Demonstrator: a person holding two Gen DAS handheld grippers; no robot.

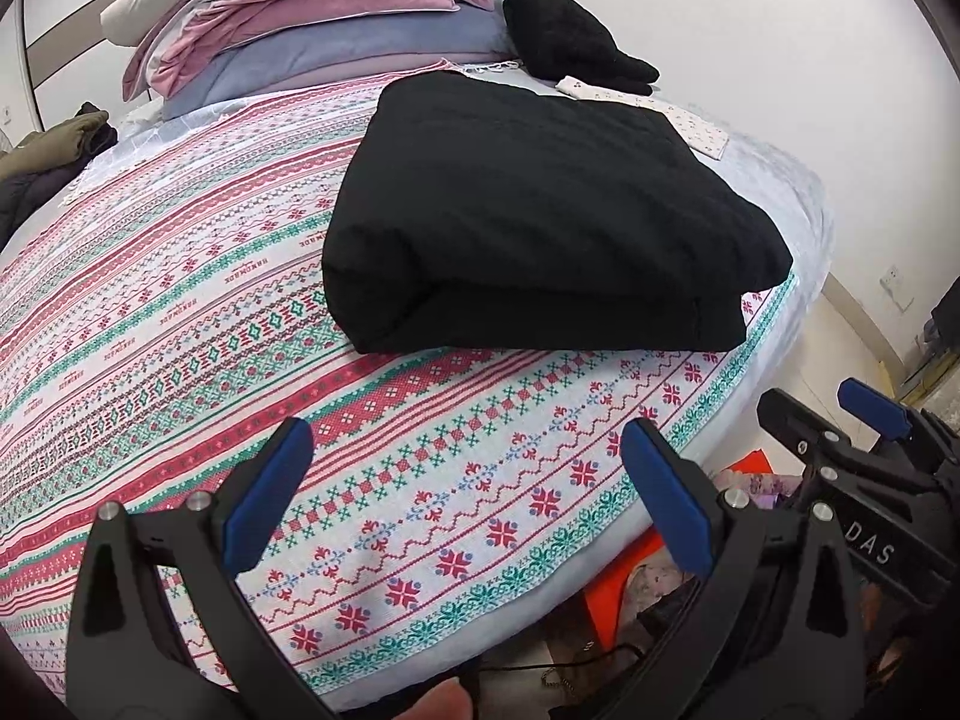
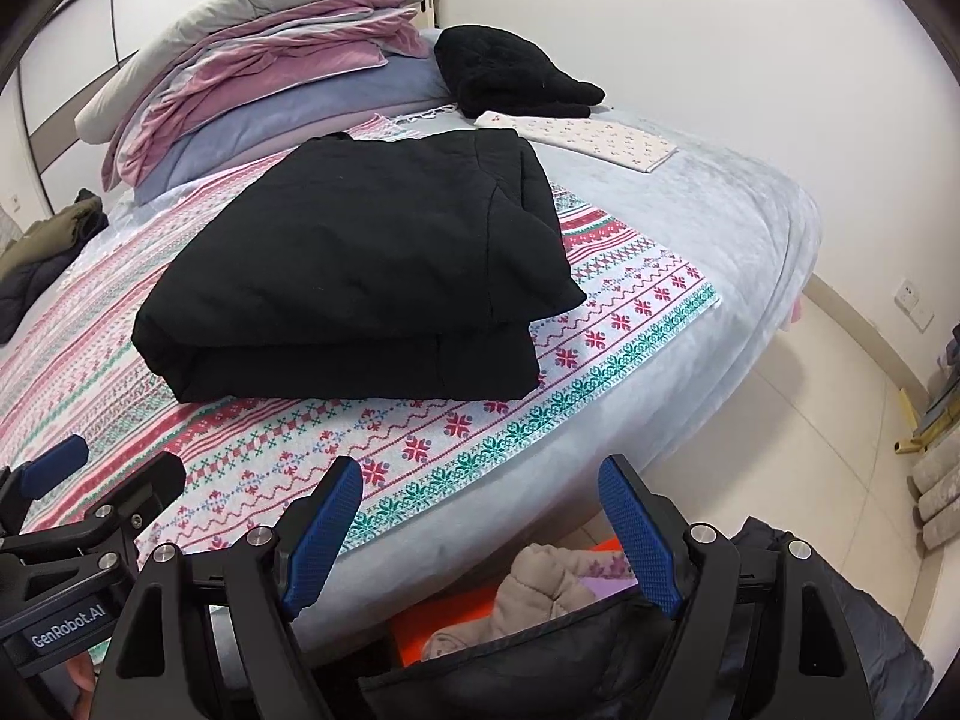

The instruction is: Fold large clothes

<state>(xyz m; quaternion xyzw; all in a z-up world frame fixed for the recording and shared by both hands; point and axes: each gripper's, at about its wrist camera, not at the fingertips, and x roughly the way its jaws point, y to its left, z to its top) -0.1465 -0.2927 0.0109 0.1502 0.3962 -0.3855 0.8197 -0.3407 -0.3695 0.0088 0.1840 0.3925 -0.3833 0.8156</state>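
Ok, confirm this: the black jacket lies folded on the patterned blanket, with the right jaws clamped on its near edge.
Not clamped. The right wrist view shows the right gripper open and short of the black jacket, which does lie folded on the patterned blanket.

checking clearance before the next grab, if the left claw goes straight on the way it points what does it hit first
Likely the patterned blanket, just short of the folded black garment. The left claw is open and empty, tilted down at the bed; depth is hard to judge.
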